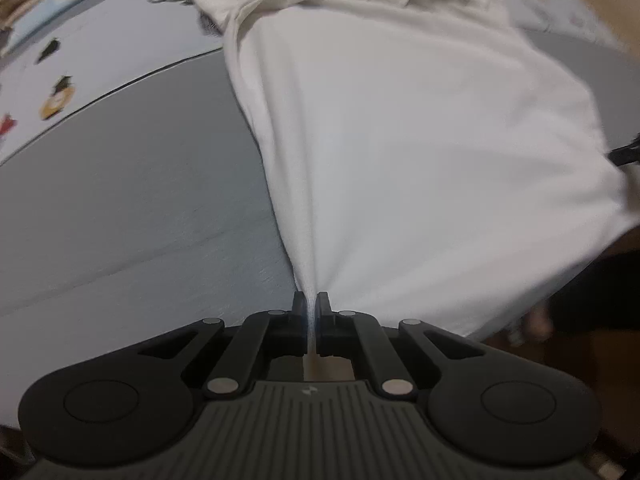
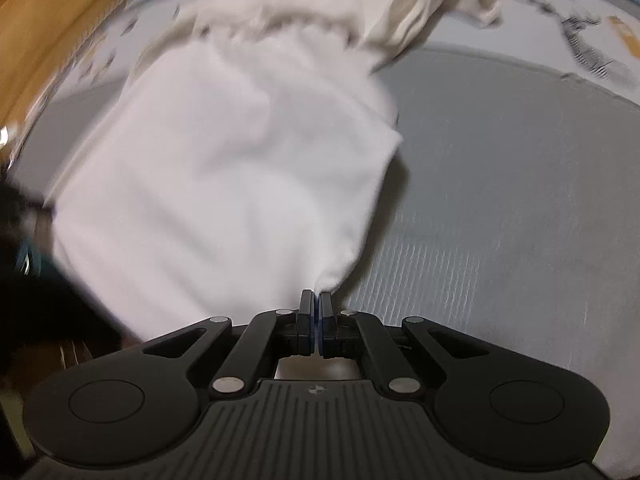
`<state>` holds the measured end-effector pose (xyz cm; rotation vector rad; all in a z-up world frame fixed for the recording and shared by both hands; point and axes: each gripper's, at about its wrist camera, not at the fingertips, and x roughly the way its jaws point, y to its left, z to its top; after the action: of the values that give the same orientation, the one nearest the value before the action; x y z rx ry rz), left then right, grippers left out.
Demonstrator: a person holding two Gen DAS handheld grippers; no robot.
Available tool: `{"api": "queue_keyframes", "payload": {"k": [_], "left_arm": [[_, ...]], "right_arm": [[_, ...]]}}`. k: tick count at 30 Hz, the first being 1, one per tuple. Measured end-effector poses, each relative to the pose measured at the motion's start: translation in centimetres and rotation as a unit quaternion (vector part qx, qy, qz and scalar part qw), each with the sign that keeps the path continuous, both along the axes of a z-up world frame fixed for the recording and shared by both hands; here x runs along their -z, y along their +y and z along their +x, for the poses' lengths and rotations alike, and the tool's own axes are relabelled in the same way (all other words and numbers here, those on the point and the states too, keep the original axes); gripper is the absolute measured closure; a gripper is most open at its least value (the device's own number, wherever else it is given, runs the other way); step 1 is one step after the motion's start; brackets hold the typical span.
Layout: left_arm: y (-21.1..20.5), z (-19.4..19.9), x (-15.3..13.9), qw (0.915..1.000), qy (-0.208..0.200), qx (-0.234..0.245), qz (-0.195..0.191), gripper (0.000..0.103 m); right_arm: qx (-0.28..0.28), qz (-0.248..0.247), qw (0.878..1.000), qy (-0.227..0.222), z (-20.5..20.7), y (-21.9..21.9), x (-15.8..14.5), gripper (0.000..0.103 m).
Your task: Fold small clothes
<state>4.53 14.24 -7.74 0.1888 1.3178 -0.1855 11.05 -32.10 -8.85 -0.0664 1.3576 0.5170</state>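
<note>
White T-shirt [image 1: 400,140] hangs stretched between left tongs [image 1: 311,312] and right tongs [image 2: 317,308], each clamped on a bottom corner, its top dragging on the grey mat [image 2: 500,180]; folding seems barely begun.

- Left wrist view looks forward along its clamped black tongs [image 1: 311,300], close above the stretched white cotton garment [image 1: 420,152].
- Right wrist view, blurred, likewise faces the same garment [image 2: 232,184], probably from its opposite corner.
</note>
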Motion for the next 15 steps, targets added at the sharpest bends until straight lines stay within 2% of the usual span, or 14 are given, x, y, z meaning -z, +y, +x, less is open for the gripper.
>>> {"api": "queue_keyframes", "payload": {"k": [2,4,7,8,10,12,15], "left_arm": [[-0.5,-0.2,0.8,0.9995,0.022,0.023,0.003,0.099],[-0.6,0.2,0.3,0.9993,0.023,0.027,-0.013,0.097],[0.4,1.5,-3.3,0.9974,-0.041,-0.009,-0.058,0.089],[0.8,2.1,-4.3,0.9954,-0.06,-0.025,-0.071,0.081],[-0.1,3.3,-5.7,0.9918,-0.094,-0.047,-0.072,0.078],[-1.6,4.8,-6.7,0.9881,-0.127,-0.059,-0.062,0.078],[-3.7,6.9,-8.8,0.9768,-0.188,-0.081,-0.063,0.077]], "right_arm": [[-0.009,-0.055,0.998,0.006,-0.6,-0.2,0.9,0.103],[0.008,-0.07,0.997,-0.007,-0.2,-1.0,0.6,0.101],[0.103,-0.024,0.993,-0.061,1.8,-3.6,-2.2,0.098],[0.145,-0.007,0.986,-0.082,2.5,-4.5,-3.1,0.095],[0.211,0.025,0.97,-0.117,3.7,-5.8,-4.2,0.093],[0.243,0.049,0.959,-0.141,4.9,-5.9,-4.7,0.093],[0.256,0.072,0.952,-0.152,7.0,-4.2,-4.2,0.093]]}}
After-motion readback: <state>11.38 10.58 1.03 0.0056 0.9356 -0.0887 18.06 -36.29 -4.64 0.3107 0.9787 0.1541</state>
